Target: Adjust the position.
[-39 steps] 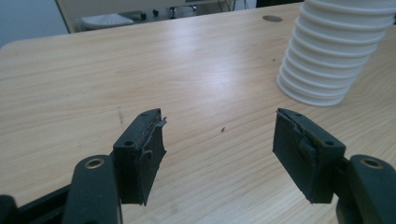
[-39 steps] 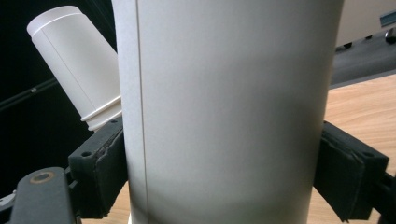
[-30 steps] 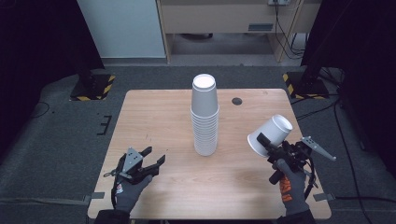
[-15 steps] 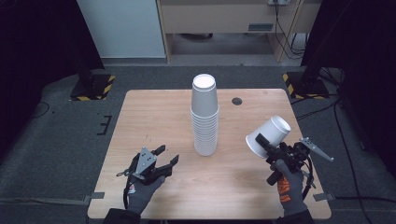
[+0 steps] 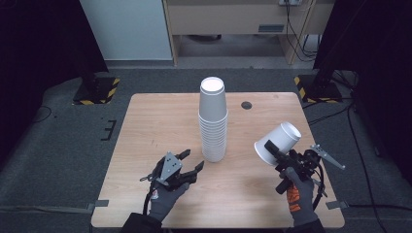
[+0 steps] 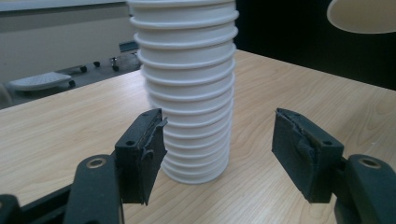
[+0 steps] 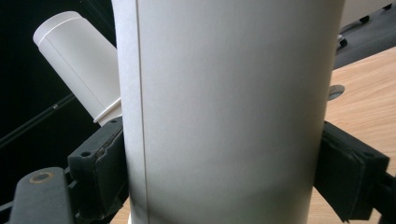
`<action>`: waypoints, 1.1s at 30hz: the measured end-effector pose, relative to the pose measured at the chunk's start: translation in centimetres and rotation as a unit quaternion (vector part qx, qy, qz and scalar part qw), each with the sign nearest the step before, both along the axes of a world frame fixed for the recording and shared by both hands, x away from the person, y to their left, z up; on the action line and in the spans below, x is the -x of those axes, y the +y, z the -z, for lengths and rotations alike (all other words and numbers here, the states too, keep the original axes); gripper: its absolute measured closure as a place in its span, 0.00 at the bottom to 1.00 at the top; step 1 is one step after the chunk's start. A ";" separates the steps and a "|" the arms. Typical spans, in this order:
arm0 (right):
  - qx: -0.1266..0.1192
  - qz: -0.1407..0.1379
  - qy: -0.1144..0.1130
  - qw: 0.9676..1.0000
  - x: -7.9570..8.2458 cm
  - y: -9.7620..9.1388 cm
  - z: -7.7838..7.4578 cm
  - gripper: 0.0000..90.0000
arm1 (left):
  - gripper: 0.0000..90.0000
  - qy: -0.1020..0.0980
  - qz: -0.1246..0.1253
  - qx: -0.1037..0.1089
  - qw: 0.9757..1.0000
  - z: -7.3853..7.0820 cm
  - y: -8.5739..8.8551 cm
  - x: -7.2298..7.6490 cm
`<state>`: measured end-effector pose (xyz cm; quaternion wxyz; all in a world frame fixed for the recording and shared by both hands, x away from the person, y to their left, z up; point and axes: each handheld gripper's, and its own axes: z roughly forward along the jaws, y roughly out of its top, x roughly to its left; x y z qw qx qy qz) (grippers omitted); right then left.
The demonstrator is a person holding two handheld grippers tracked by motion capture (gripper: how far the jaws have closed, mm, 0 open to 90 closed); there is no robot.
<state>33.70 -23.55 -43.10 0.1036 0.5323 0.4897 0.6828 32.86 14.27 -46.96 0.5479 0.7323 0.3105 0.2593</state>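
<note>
surface: light wooden table (image 5: 145,126), dark room
left gripper (image 5: 192,161): jaws apart, nothing between, tall stack of white paper cups (image 6: 187,88) just ahead
right gripper (image 5: 273,150): clamped on single white paper cup (image 5: 278,141), tilted, off the table

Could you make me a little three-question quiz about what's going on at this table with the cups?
1. True or false: the right gripper holds a single white cup.
2. The left gripper is: A) shut on the cup stack, B) open and near the foot of the stack, C) resting on the floor.
3. What small dark thing sits on the table behind the stack?

Key: 1 true; 2 B; 3 a round dark hole or cap.
</note>
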 end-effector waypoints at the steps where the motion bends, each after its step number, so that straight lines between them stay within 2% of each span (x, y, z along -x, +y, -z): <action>1: -0.004 -0.002 0.003 1.000 0.0 0.1 0.1 0.16 | 0.38 -0.001 0.002 -0.001 1.000 0.0 -0.2 0.0; 20: -0.021 -0.008 0.007 1.000 0.0 0.2 0.3 0.16 | 0.42 -0.016 0.055 0.007 0.998 -0.8 -4.6 -0.2; 33: -0.028 -0.011 0.014 0.999 -0.1 0.2 0.6 0.16 | 0.44 -0.019 0.067 0.020 0.997 -0.9 -6.9 -1.3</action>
